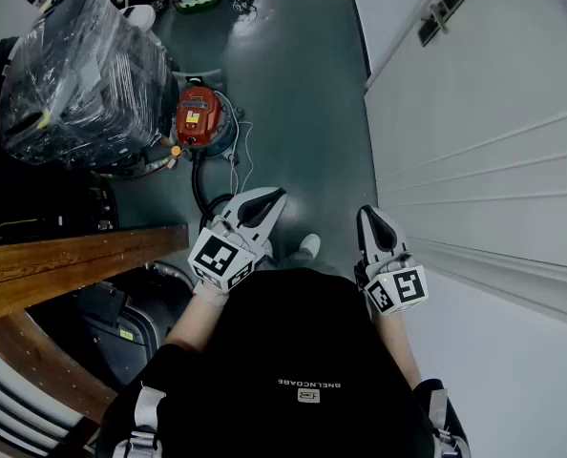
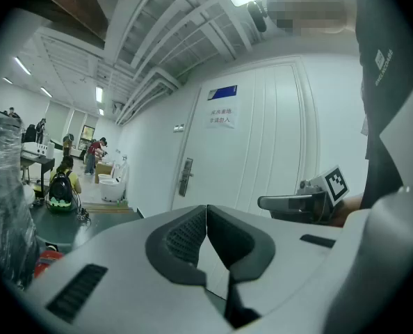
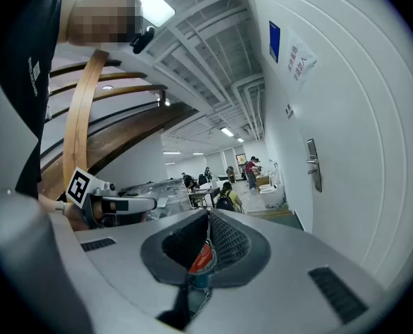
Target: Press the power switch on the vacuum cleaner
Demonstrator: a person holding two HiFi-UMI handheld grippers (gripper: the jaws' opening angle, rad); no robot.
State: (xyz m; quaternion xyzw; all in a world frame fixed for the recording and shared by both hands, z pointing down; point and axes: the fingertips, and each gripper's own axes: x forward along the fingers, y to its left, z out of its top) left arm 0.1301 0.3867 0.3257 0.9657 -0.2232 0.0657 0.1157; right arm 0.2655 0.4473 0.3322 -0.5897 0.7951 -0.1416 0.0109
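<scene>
Jaws together, right gripper point(image 1: 367, 214) well apart from vacuum cleaner point(image 1: 198, 114).

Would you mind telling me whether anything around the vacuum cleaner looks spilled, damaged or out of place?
Nothing looks spilled or damaged. The vacuum cleaner sits on the floor beside a plastic-wrapped load, its black hose curling loosely in front, which seems ordinary. The left gripper and right gripper are shut, well short of it.

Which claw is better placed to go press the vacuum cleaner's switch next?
Left, probably. In the head view the left claw is on the side of the red vacuum cleaner and nearer it than the right claw. Both are shut and empty.
</scene>
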